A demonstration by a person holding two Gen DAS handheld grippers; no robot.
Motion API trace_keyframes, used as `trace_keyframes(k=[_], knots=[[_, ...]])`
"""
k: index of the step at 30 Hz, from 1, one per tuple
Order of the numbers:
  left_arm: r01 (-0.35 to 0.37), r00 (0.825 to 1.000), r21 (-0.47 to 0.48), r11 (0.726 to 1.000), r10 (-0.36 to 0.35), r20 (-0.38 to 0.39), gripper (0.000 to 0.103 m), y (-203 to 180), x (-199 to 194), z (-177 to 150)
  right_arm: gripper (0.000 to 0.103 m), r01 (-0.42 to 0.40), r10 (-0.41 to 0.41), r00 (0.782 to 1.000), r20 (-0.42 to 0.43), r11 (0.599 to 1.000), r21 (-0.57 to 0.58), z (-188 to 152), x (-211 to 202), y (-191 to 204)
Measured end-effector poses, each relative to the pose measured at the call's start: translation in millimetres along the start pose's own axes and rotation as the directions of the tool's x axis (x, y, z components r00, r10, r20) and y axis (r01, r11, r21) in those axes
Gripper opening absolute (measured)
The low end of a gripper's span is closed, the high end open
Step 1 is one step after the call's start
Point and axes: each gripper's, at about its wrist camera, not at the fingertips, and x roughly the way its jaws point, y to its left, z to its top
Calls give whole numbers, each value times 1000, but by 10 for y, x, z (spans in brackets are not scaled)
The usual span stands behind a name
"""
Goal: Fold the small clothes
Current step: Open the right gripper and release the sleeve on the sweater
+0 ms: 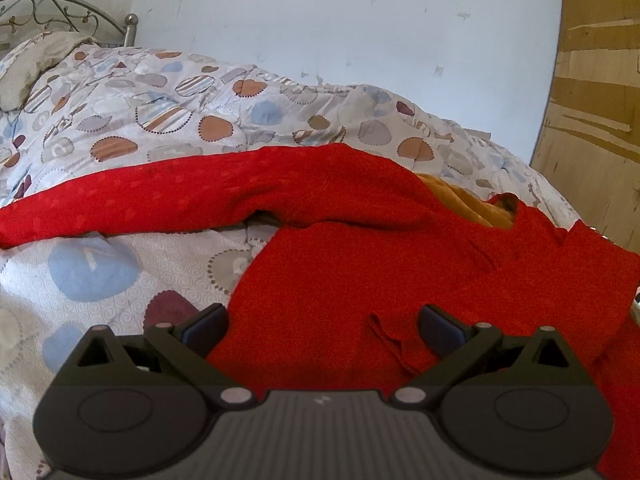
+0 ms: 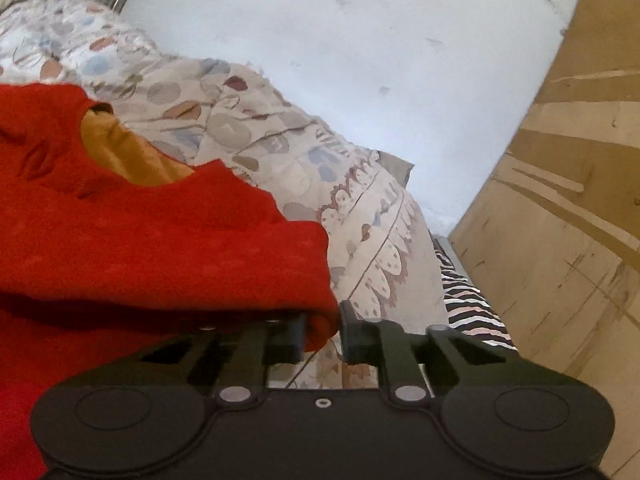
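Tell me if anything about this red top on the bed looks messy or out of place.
The red top lies rumpled rather than flat: one sleeve stretches out across the patterned quilt, and an orange cloth shows through its neck opening. The right gripper pinches a bunched corner; the left gripper is open above it.

Home bedrm: patterned quilt (image 1: pixel 168 120) on bed, metal headboard (image 1: pixel 60 16), scuffed wall (image 1: pixel 360 40).

Red garment (image 1: pixel 340 280): matt woven cloth, faint dotted texture. Orange lining (image 1: pixel 468 200): smoother cloth. Quilt (image 1: pixel 120 120): stitched, slightly sheeny printed fabric. Far-left bedframe (image 1: pixel 130 28): metal. Right panel (image 2: pixel 560 200): scuffed wood. Wall (image 1: pixel 360 20): matt, chipped paint. Left gripper (image 1: pixel 322 330): matt black plastic.
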Motion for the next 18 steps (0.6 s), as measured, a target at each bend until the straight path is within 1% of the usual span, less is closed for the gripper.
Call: trace_keyframes(k=[2,4,5,7,9,11,13,15,17,18], knots=[[0,1000,0,1000,0,1,103,2,-3,-1,14,-1,3,999,-41,998,58,-42,34,-38],[-2,1000,4,1000,2,2,103,3,-5,-5,14,-15,26,995,-97,994,113,-117,132,-58],[-3,1000,6,1000,3,4,103,-2,-6,-4,14,-18,30,994,-106,993,119,-147,150,-36],[-4,1000,7,1000,3,6,103,2,-6,-8,14,-15,25,995,-98,994,109,-137,145,-1],[-1,1000,3,1000,1,10,103,0,-9,-11,17,-19,30,995,-98,994,110,-119,120,-3],[3,1000,-2,1000,-3,16,103,3,-14,-20,28,-13,26,994,-106,993,120,-100,90,-24],[5,1000,-8,1000,-5,12,103,7,-14,-5,31,-15,32,993,-110,988,153,-107,13,-76],[3,1000,-31,1000,-4,-12,103,20,-24,50,36,-16,40,992,-121,982,190,-118,-72,-134],[-3,999,-72,997,-1,-46,103,59,-74,118,55,-16,43,991,-123,976,217,-135,-212,-179],[-4,998,-91,996,-1,-55,103,87,-118,147,61,-20,48,992,-117,973,229,-135,-287,-197]])
